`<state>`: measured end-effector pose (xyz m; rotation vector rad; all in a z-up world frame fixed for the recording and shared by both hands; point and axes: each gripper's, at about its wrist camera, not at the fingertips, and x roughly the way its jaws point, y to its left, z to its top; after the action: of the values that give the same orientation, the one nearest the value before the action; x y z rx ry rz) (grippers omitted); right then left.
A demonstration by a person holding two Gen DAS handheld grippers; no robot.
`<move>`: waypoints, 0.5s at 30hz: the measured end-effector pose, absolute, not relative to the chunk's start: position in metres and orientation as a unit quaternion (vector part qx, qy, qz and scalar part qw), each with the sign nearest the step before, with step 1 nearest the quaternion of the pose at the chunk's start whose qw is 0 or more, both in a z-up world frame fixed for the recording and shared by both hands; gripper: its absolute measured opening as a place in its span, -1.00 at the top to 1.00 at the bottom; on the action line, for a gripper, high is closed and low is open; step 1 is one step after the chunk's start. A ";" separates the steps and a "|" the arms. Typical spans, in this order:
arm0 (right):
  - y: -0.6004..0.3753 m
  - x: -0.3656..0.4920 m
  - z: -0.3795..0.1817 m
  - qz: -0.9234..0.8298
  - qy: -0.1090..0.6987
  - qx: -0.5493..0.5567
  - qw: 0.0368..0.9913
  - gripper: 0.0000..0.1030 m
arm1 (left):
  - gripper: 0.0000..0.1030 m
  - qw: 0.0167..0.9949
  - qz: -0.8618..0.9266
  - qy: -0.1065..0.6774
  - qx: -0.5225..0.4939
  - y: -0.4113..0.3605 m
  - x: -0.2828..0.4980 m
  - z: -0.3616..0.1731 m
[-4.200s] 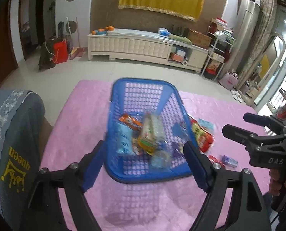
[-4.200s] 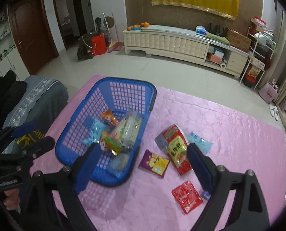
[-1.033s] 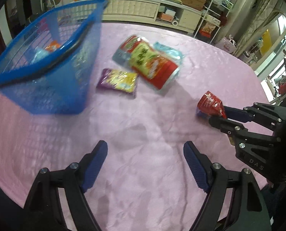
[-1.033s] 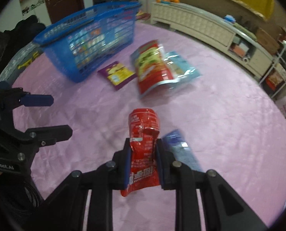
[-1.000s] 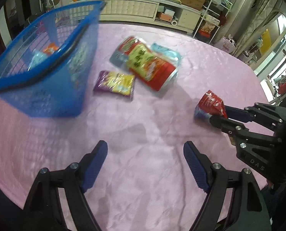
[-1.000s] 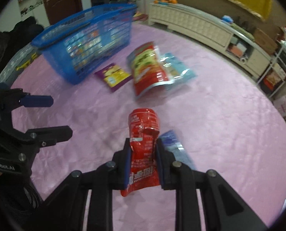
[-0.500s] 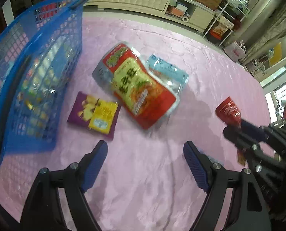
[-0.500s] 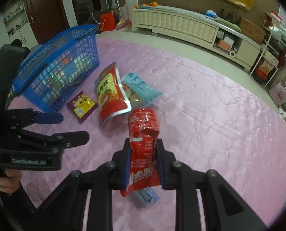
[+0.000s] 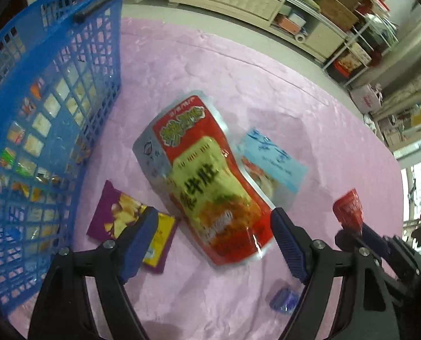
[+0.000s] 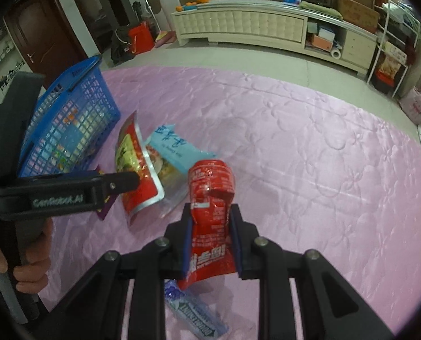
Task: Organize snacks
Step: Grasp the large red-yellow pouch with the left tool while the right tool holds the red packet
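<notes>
While you hover: both grippers over the pink cloth (image 10: pixel 309 147)
Right gripper (image 10: pixel 211 236): you're clamping a red snack packet (image 10: pixel 211 198)
Left gripper (image 9: pixel 210 240): spread wide, empty, above the big red-yellow pouch (image 9: pixel 207 181)
Basket (image 9: pixel 40 113): blue, left of pouch

A home living room was shown: a long white cabinet (image 10: pixel 238 25), a wooden door (image 10: pixel 43 34), a tiled floor (image 10: pixel 233 56).
</notes>
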<state>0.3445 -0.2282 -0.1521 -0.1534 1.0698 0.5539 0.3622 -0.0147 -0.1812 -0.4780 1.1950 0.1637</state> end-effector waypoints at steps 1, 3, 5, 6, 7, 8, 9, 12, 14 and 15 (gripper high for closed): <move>-0.227 0.346 -0.152 0.261 0.503 -0.071 0.821 0.46 | -0.55 0.794 0.075 0.560 -0.225 -0.014 0.366 -0.185; -0.225 0.348 -0.154 0.266 0.504 -0.068 0.819 0.46 | -0.55 0.789 0.075 0.563 -0.234 -0.010 0.372 -0.191; -0.223 0.349 -0.157 0.270 0.505 -0.068 0.817 0.46 | -0.55 0.790 0.075 0.556 -0.247 -0.005 0.375 -0.194; -0.222 0.349 -0.159 0.271 0.506 -0.068 0.816 0.46 | -0.55 0.790 0.077 0.555 -0.251 -0.003 0.375 -0.194; -0.223 0.350 -0.161 0.271 0.508 -0.067 0.815 0.46 | -0.55 0.789 0.077 0.553 -0.256 -0.002 0.378 -0.195; -0.222 0.351 -0.163 0.271 0.510 -0.066 0.814 0.46 | -0.55 0.788 0.076 0.554 -0.257 -0.001 0.380 -0.196; -0.222 0.352 -0.163 0.270 0.511 -0.065 0.813 0.46 | -0.55 0.787 0.074 0.555 -0.258 -0.002 0.381 -0.197; -0.223 0.355 -0.164 0.271 0.513 -0.054 0.813 0.46 | -0.61 0.781 0.063 0.556 -0.277 -0.002 0.384 -0.202; -0.223 0.356 -0.162 0.272 0.512 -0.050 0.813 0.46 | -0.61 0.781 0.049 0.554 -0.284 -0.002 0.383 -0.204; -0.222 0.356 -0.161 0.272 0.511 -0.051 0.814 0.46 | -0.60 0.787 0.047 0.552 -0.270 -0.004 0.383 -0.203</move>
<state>0.3559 -0.2220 -0.1614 -0.1084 1.0903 0.5815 0.3830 -0.0044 -0.2029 -0.5827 1.1899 0.1020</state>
